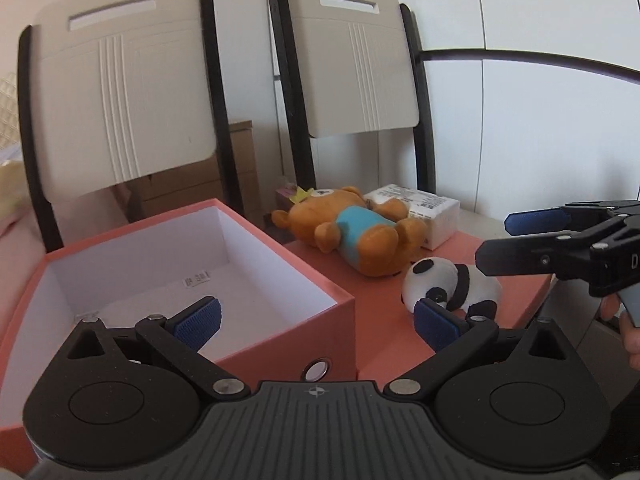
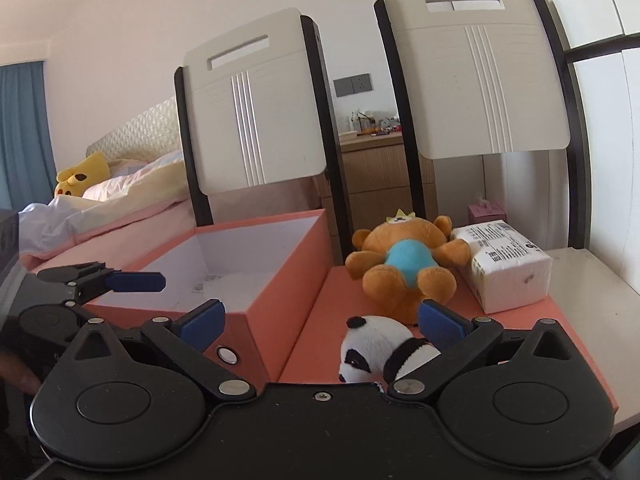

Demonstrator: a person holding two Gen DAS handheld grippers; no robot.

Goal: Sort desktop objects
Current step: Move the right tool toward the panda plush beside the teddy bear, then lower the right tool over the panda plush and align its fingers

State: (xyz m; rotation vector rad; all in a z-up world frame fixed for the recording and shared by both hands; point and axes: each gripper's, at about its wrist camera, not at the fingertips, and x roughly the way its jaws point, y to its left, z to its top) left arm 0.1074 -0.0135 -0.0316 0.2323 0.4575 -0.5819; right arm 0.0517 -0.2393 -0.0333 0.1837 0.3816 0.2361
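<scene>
Both grippers wide open, empty, over the lid.
Left gripper (image 1: 316, 316) by box (image 1: 344, 308); right gripper (image 2: 320, 320) near panda (image 2: 372, 344) at lid's (image 2: 316, 320) front edge; bear (image 2: 404, 264), packet (image 2: 508, 264) behind.

The box (image 1: 240, 280) at lower left of the left wrist view stands open on top, its white inside bare but for a small label — free room from above. Its right wall rises beside the pink lid (image 1: 384, 320), where a clear strip runs at centre frame. Right of that strip the panda (image 2: 376, 348) lies low, with the bear (image 2: 404, 264) just behind it and the white packet (image 2: 508, 264) touching the bear's arm. Two chair backs (image 2: 256, 108) close off the far edge — no way through there. The grey tabletop (image 2: 592, 280) at right is bare.
</scene>
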